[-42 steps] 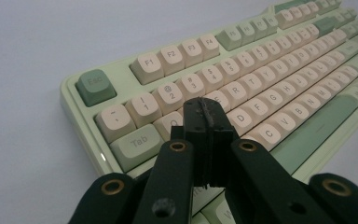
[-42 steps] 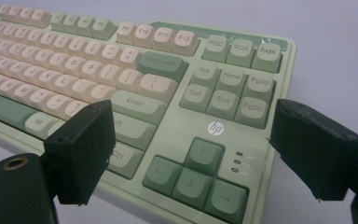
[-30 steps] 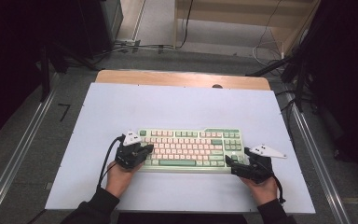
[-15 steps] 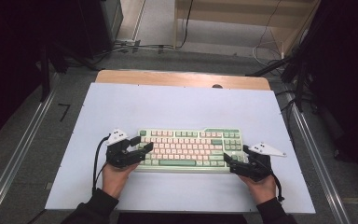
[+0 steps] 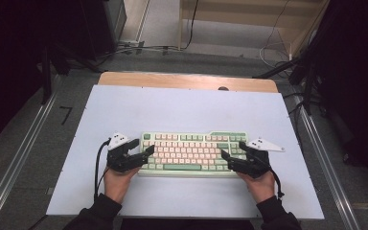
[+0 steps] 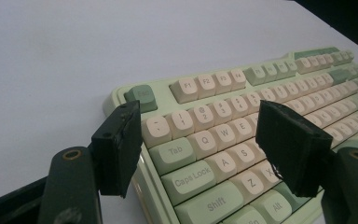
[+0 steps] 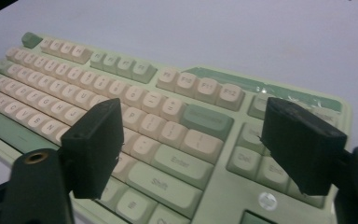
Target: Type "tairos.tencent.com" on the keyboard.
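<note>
A mint-green keyboard (image 5: 191,143) with cream and green keys lies flat near the front of the white table top (image 5: 172,110). My left gripper (image 5: 142,146) is at its left end. Its jaws have just been opening and stand apart, one beside the Esc corner, the other above the letter keys (image 6: 223,161), pressing on nothing. My right gripper (image 5: 233,149) hovers over the right end. Its jaws have just been closing a little but remain wide apart above the Enter and arrow keys (image 7: 182,161), clear of them.
A wooden strip (image 5: 187,80) borders the table's far edge. Metal rails (image 5: 24,158) run along both sides on the floor, with cables (image 5: 139,48) behind. Bare white surface lies behind and beside the keyboard.
The left gripper's jaws have gone from shut to apart, and it has drawn back slightly from the keyboard's left end. The right gripper has shifted a little inward. The keyboard has stayed put.
</note>
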Demonstrator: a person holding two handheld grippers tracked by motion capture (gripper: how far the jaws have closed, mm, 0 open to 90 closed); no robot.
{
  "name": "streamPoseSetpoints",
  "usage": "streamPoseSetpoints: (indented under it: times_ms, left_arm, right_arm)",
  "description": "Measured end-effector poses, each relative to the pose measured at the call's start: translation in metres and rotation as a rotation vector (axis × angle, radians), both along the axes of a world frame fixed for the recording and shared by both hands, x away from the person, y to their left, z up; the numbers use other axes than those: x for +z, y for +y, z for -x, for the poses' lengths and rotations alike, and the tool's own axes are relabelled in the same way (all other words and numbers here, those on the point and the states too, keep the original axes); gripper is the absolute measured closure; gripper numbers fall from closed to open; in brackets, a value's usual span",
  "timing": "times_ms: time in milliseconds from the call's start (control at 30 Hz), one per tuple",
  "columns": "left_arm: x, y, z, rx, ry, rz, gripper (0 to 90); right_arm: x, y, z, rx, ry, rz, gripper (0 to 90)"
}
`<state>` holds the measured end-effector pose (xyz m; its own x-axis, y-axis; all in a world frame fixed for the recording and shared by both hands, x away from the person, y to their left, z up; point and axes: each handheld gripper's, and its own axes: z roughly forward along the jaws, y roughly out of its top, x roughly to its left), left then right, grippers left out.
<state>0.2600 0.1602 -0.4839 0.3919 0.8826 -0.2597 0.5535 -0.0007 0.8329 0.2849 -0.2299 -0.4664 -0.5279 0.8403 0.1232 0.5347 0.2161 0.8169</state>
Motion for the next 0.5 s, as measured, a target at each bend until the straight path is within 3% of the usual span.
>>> streamPoseSetpoints:
  times_ms: [333, 433, 500]
  left_arm:
    - [0.0, -0.001, 0.001, -0.001, -0.006, -0.013, 32.0]
    - [0.0, -0.001, 0.0, -0.001, -0.005, -0.014, 32.0]
    - [0.0, -0.001, 0.0, -0.001, -0.006, -0.015, 32.1]
  right_arm:
    - [-0.004, 0.034, -0.011, 0.044, 0.005, 0.021, 35.0]
    - [-0.004, 0.043, -0.015, 0.058, 0.021, 0.023, 50.0]
    - [-0.004, 0.045, -0.016, 0.065, 0.025, 0.02, 53.5]
